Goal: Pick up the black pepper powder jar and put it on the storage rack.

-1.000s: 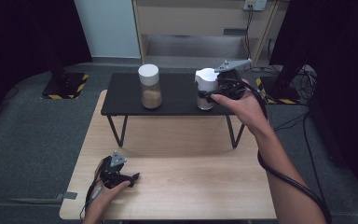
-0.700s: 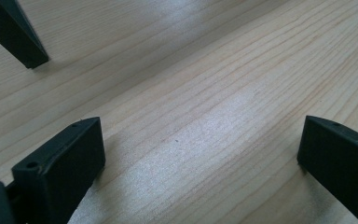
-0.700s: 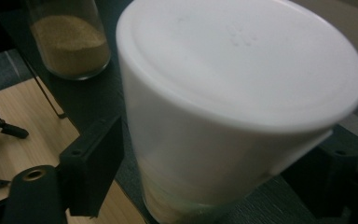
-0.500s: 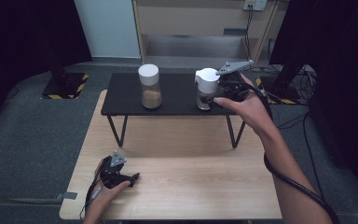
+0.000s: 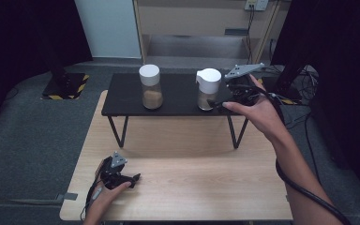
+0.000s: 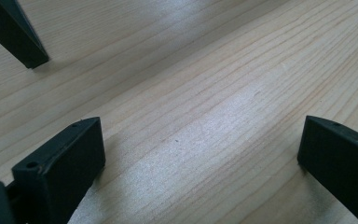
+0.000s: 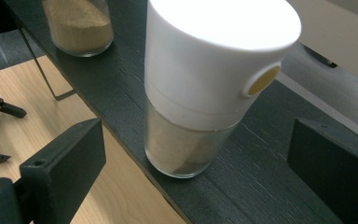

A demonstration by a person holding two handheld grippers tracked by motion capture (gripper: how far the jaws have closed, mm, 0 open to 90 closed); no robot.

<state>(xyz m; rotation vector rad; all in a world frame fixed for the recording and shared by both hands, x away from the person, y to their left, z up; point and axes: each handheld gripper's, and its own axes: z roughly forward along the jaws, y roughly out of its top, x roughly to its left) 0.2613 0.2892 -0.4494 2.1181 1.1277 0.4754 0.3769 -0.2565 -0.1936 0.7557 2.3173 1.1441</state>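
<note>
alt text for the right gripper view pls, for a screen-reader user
The right gripper stands open, its two black jaws either side of a white-capped glass jar without touching it. The jar stands at the edge of a black shelf, with a second jar of tan powder behind it and the wooden table below.

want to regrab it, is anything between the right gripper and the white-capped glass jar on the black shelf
Nothing visible. The right gripper has just been opening; its jaws stand apart, clear of the white-capped glass jar, which sits upright on the black shelf.
</note>
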